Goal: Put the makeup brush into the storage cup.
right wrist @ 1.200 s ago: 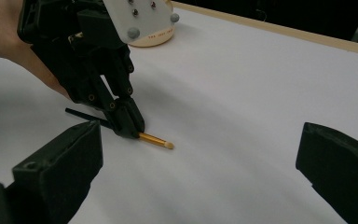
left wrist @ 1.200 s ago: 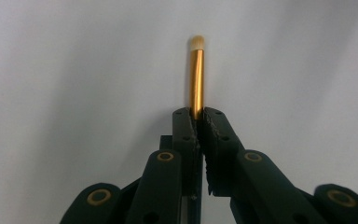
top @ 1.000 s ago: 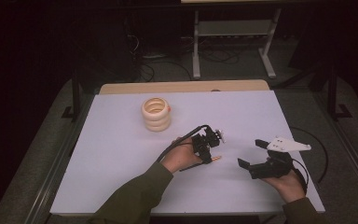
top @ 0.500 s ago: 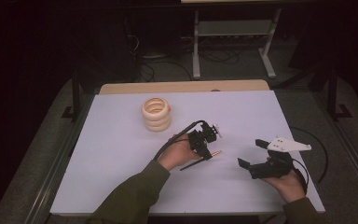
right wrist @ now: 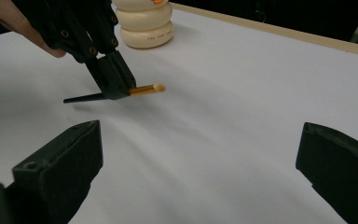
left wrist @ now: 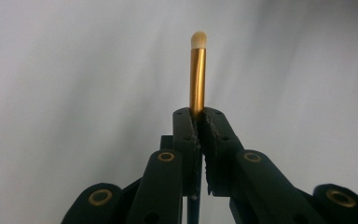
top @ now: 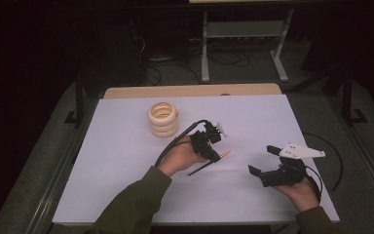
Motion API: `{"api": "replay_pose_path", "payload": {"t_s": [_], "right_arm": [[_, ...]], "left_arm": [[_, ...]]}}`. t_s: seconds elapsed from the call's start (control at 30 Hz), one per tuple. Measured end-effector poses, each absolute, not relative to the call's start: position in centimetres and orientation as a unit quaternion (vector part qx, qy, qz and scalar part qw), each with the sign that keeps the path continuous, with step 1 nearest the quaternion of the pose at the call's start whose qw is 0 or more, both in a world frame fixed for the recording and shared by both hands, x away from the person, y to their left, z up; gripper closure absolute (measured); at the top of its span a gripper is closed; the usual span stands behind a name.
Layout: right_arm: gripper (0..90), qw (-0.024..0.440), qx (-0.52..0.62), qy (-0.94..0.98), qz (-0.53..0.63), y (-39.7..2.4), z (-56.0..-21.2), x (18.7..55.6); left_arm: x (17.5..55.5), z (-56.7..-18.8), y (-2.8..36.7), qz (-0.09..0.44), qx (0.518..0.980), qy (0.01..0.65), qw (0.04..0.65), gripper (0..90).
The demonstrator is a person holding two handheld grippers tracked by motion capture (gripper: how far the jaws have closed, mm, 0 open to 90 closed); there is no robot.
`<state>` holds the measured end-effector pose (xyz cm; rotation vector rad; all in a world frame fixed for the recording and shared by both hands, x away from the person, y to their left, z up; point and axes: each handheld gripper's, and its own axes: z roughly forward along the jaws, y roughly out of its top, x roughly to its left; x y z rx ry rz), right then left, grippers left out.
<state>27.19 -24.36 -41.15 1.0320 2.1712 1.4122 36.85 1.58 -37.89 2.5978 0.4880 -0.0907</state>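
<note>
Your left gripper (top: 213,155) has its jaws closed tight on a small brush (left wrist: 197,70), pinching it where the gold ferrule meets the black handle. The pale bristle tip sticks out just past the jaws; the black handle trails back under them toward your hand. In the right gripper view the brush (right wrist: 121,93) hangs level just above the white table (top: 126,165), a faint shadow under it. Your right gripper (top: 263,163) sits well off to the side of the left gripper, jaws wide apart, nothing between them. A stack of cream rings (top: 163,118) stands beyond the left gripper, on the far side from your hand, apart from it. Bare tabletop lies between the two grippers, nothing standing between them. Cable loops from the left gripper back along your wrist.
</note>
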Motion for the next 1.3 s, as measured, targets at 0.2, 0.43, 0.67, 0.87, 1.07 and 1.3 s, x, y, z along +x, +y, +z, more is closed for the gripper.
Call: {"api": "replay_pose_path", "payload": {"t_s": [0.2, 0.43, 0.67, 0.87, 1.07, 1.3], "right_arm": [[0.0, 0.176, 0.365, 0.766, 0.499, -24.4, -41.1, 27.2], [0.0, 0.176, 0.364, 0.768, 0.498, -24.3, -41.1, 27.2], [0.0, 0.177, 0.365, 0.767, 0.498, -24.3, -41.2, 27.2], [0.0, 0.177, 0.365, 0.767, 0.497, -24.3, -41.2, 27.2], [0.0, 0.176, 0.365, 0.767, 0.497, -24.3, -41.2, 27.2], [0.0, 0.175, 0.364, 0.768, 0.497, -24.3, -41.2, 27.2]], "left_arm": [[36.8, -37.5, 2.5, -0.042, 0.946, 0.181, 0.266, 84.4], [36.9, -36.8, 3.8, -0.044, 0.941, 0.178, 0.284, 84.4], [36.9, -36.3, 5.2, -0.045, 0.932, 0.181, 0.311, 84.4], [36.7, -36.1, 6.1, -0.051, 0.922, 0.184, 0.338, 84.4], [36.5, -35.8, 6.9, -0.046, 0.914, 0.182, 0.358, 84.3], [36.5, -35.5, 8.1, -0.038, 0.904, 0.173, 0.388, 84.3]]}}
